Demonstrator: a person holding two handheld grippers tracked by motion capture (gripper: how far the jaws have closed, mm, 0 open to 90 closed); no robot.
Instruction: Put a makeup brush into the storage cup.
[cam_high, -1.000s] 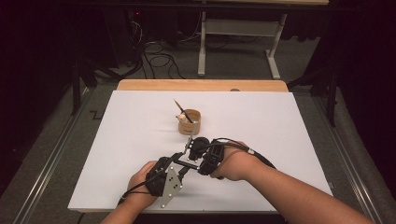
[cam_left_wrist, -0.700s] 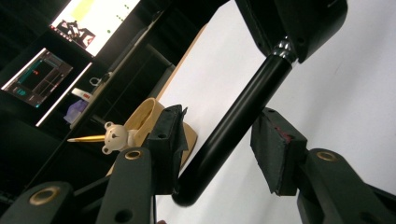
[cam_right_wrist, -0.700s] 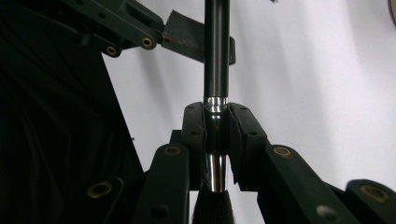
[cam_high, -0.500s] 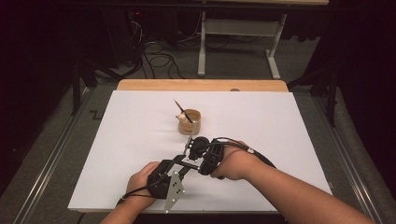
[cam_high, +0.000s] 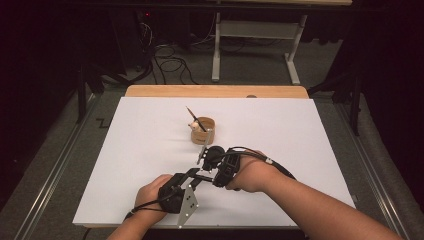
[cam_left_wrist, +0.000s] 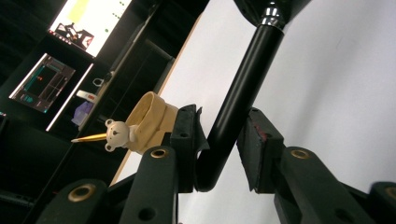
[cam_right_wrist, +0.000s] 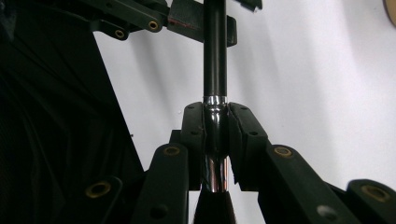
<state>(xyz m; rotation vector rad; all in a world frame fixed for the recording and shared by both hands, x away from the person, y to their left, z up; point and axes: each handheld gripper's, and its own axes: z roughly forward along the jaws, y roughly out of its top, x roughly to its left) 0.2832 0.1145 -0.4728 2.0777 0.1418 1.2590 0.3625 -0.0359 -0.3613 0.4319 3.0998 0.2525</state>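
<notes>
Black brush (cam_right_wrist: 215, 60) sits between both grippers low over the white desk (cam_high: 310, 145); right gripper (cam_right_wrist: 216, 133) has its fingers (cam_right_wrist: 194, 135) clamped on the chrome collar of the brush, pads tight on both sides, bristle end toward the camera at the bottom of the right gripper view; the handle runs straight away from it to the left gripper (cam_left_wrist: 219, 140); in the left gripper view the handle's rounded end lies in the gap; the left pad (cam_left_wrist: 184, 135) touches it, the right pad sits just beside it with a sliver of space, so not a full grip; left fingers have just been closing, brush end between them; in the high view the two hands meet at the near middle of the desk, left hand (cam_high: 155, 192) near the front edge, right hand (cam_high: 250, 172) just behind and to the right; wooden cup (cam_high: 203, 131) with a small bear figure (cam_left_wrist: 116, 134) and a pencil (cam_high: 193, 116) stands well beyond the grippers, apart from them; versus a second ago: hands and cup in the same places, left fingers narrower around the handle.
</notes>
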